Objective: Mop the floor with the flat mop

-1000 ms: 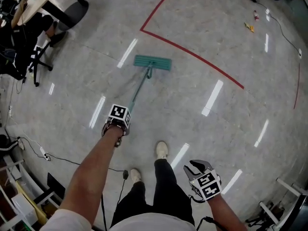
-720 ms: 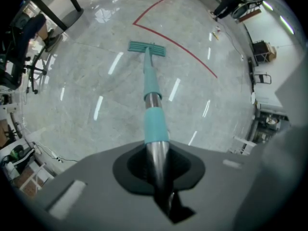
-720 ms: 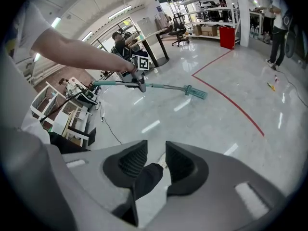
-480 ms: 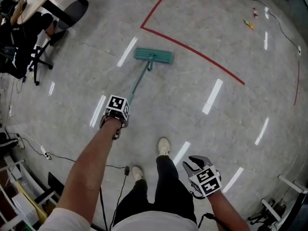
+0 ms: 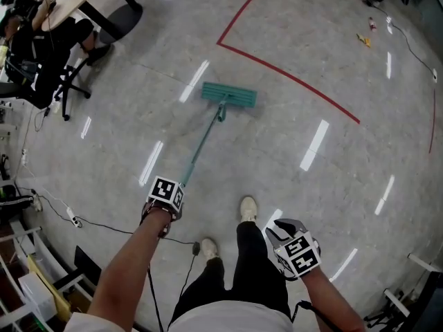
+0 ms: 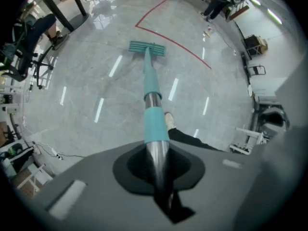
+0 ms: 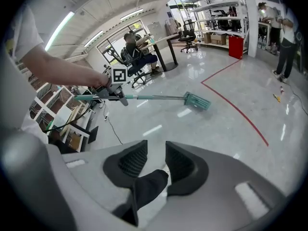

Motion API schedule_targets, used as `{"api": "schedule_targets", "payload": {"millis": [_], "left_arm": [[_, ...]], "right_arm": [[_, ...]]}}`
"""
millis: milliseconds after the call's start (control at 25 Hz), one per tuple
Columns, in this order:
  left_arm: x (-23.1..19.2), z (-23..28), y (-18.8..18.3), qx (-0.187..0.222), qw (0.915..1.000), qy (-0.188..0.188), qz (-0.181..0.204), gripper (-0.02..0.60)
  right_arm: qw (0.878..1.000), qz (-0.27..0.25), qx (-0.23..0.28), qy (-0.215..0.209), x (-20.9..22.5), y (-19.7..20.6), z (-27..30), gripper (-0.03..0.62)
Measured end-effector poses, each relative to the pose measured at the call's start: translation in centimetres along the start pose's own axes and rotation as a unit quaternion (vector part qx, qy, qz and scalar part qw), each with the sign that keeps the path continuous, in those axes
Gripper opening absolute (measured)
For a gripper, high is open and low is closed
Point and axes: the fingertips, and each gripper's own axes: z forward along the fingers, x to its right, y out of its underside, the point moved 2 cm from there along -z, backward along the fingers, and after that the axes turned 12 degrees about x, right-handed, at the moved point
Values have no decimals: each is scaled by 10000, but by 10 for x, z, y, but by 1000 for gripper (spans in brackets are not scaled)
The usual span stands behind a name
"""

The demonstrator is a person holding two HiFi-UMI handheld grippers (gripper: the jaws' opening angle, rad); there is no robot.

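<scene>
Head view: the left gripper (image 5: 171, 196) is clamped on the near end of the handle (image 5: 203, 145) of the flat mop. The handle's long axis runs from that gripper away and slightly right to the mop head (image 5: 229, 95), which lies flat on the floor (image 5: 297, 164) just short of the red tape line (image 5: 291, 79). The right gripper (image 5: 282, 229) hangs near the person's right side, well apart from the handle, so the left hand alone drives the coming stroke. Left gripper view: the jaws are closed on the handle (image 6: 153, 107), and the mop head (image 6: 147, 47) lies straight ahead along the jaw axis, far from the gripper. Right gripper view: the jaws stand a little apart and hold nothing. The mop head (image 7: 198, 101) lies ahead, the handle (image 7: 154, 97) crosses left to right, and the left gripper (image 7: 114, 89) holds its left end.
</scene>
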Motion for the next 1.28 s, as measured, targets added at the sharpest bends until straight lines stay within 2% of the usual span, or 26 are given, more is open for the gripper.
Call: {"api": "schedule_targets", "payload": {"millis": [240,400,640,840,1280], "left_arm": [[6,0,111,-79,9995,195,-220,43],[5,3,180,-274,9990,250,-256,43],[-7,10,249,-635,9976,180,-189,43],[-14,26,268,-777,9968,113,-126,43],[-9,41,247,-860,9961,71,-168,43]], "right_arm": [[9999,-118,37,6,-34,14,6,121],[9998,-185,28,-20,-63,21,10,121],[9996,-236,35,-122,-98,27,20,121],[9997,-213,41,-146,-111,33,24,121],[10000,18,-37,68,-87,45,10,121]]}}
